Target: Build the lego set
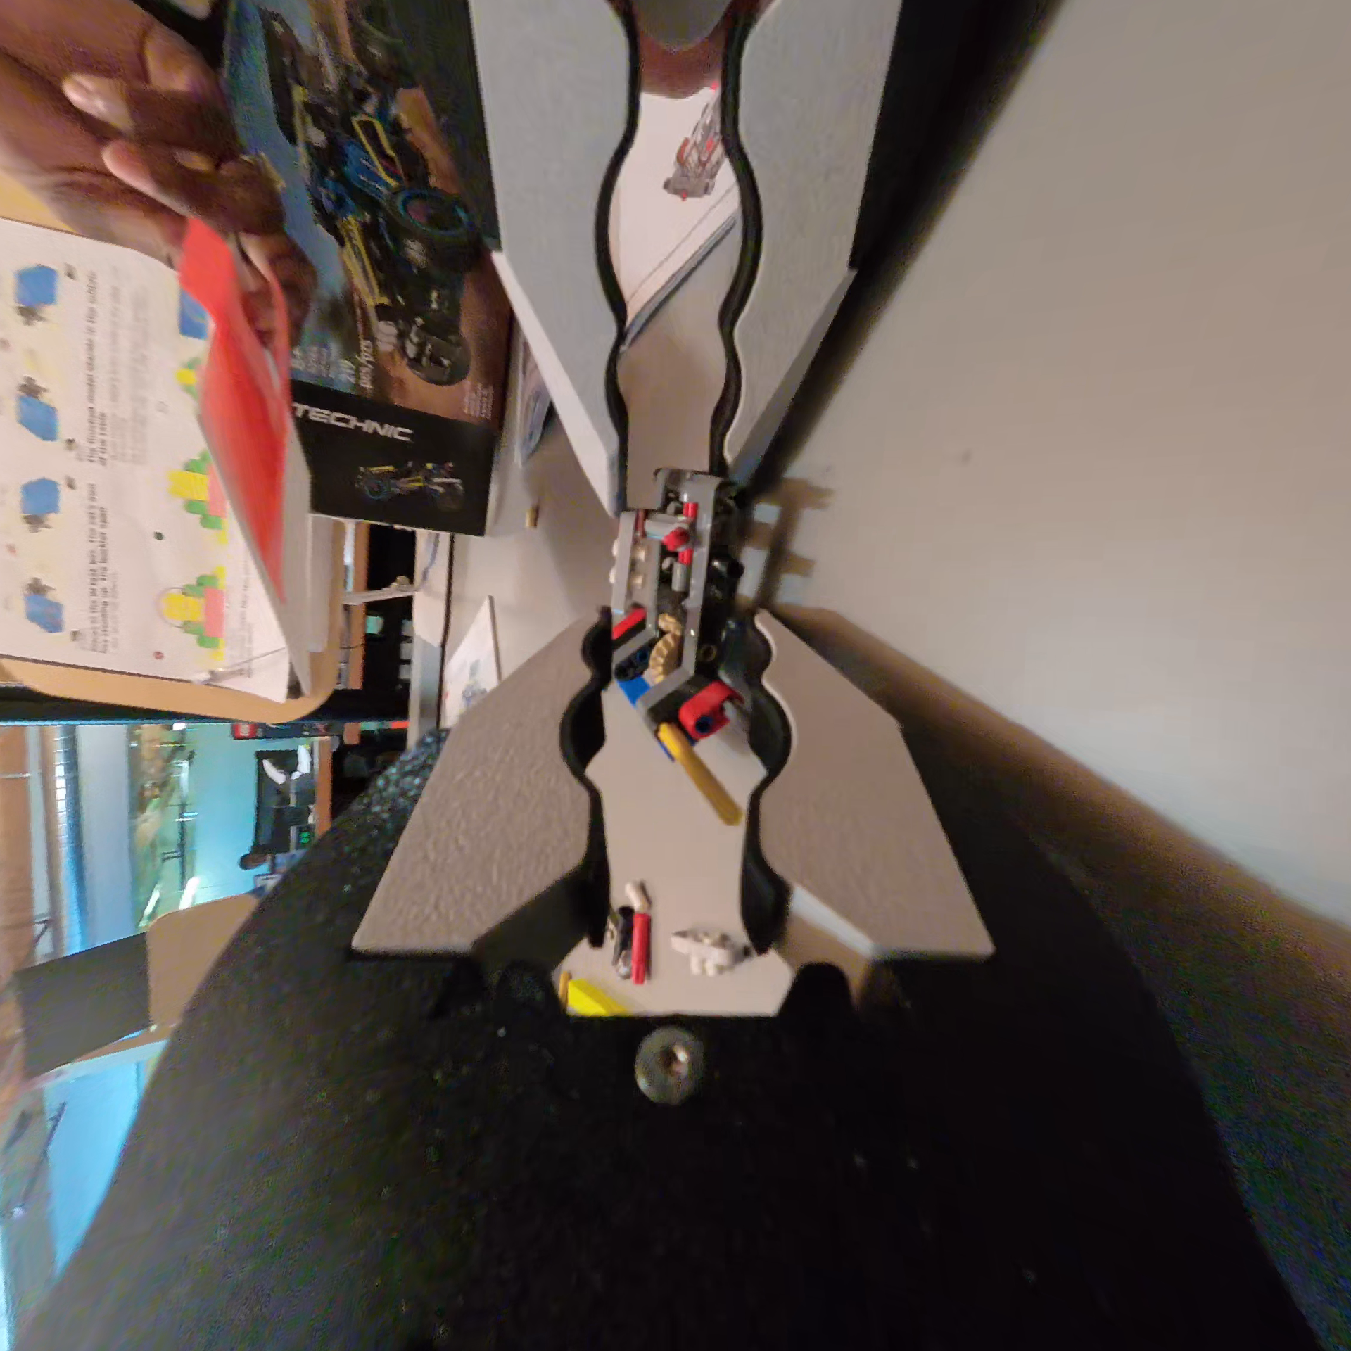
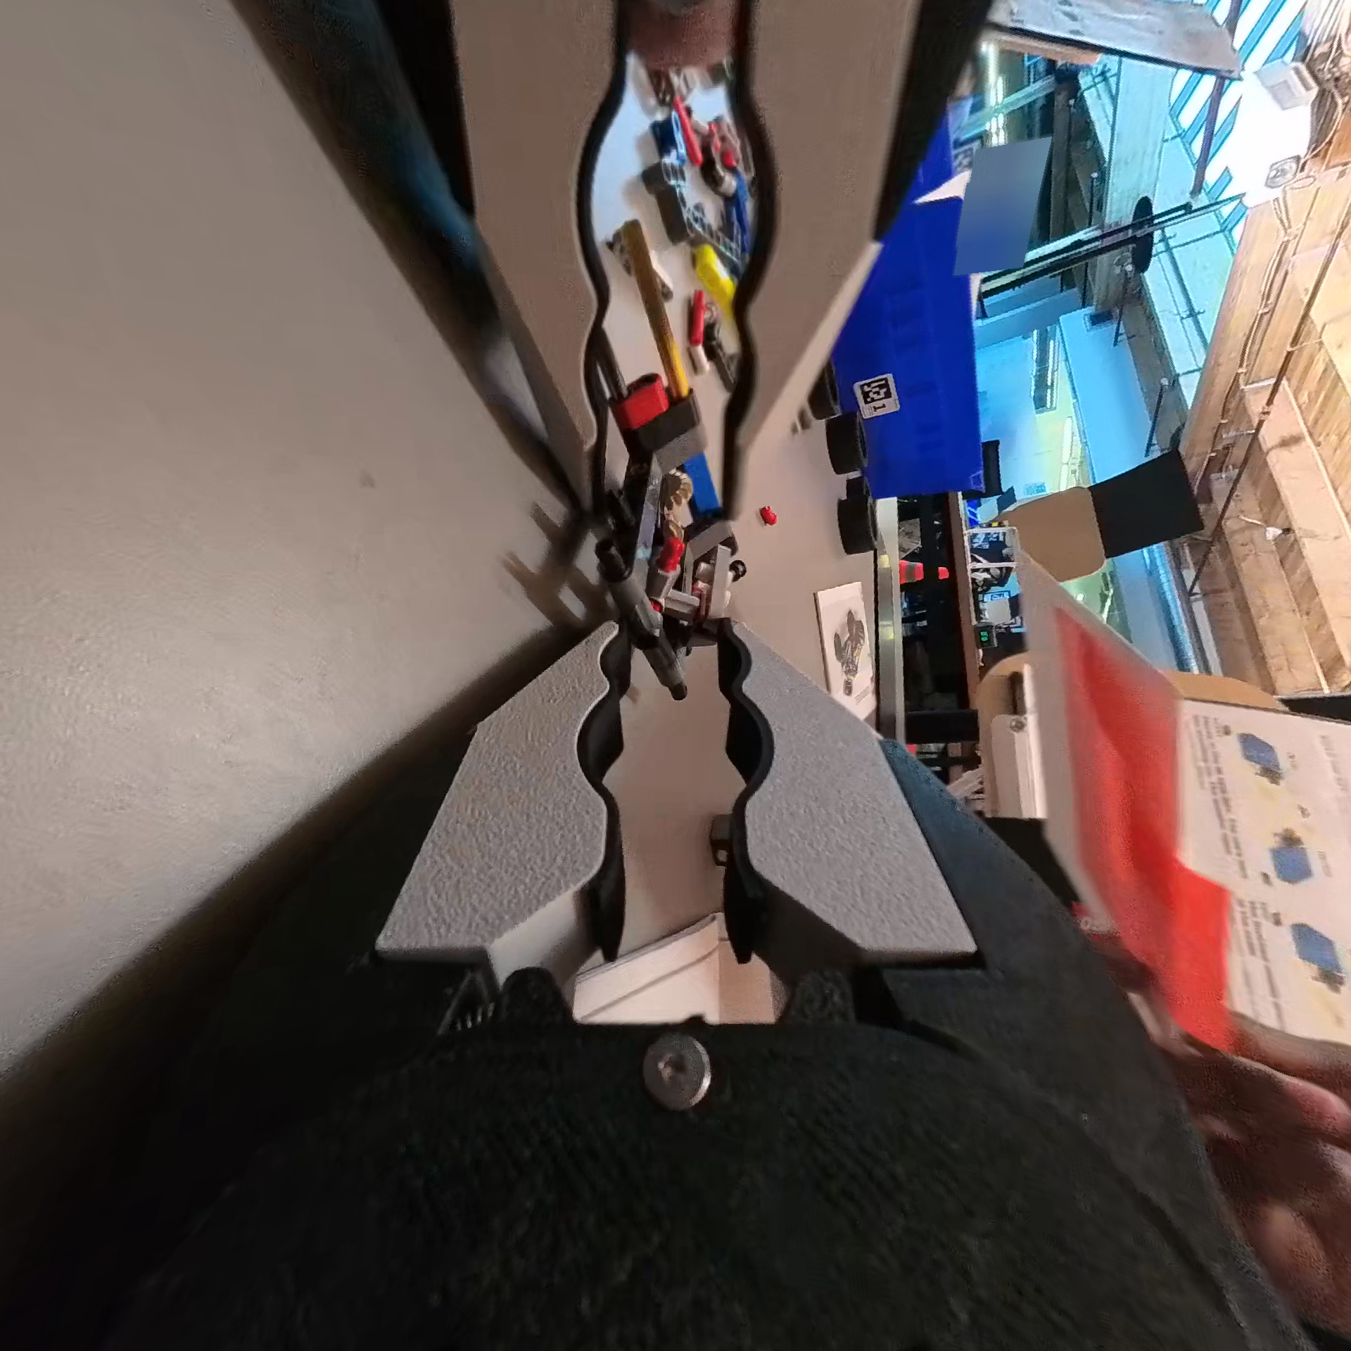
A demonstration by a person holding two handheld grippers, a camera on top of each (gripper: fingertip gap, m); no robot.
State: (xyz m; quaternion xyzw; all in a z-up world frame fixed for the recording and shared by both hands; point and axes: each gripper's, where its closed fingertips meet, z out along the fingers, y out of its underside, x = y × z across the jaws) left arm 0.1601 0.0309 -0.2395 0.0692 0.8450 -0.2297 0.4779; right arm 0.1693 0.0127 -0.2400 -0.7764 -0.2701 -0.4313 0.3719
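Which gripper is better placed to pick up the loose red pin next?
Left, likely: the red pin lies between the fingers of the left gripper, while the right gripper grips the far end of the lego assembly. Left must release it first.

A blue bin point(image 2: 906, 365) bearing a square black-and-white marker point(image 2: 876, 395) is sitting at the table's far edge. An orange cone point(image 2: 922, 572) is standing beyond, under wooden shelving point(image 2: 1272, 409).

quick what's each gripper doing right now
left gripper: tongs closed on one end of the lego assembly.
right gripper: tongs closed on the other end of the same assembly.
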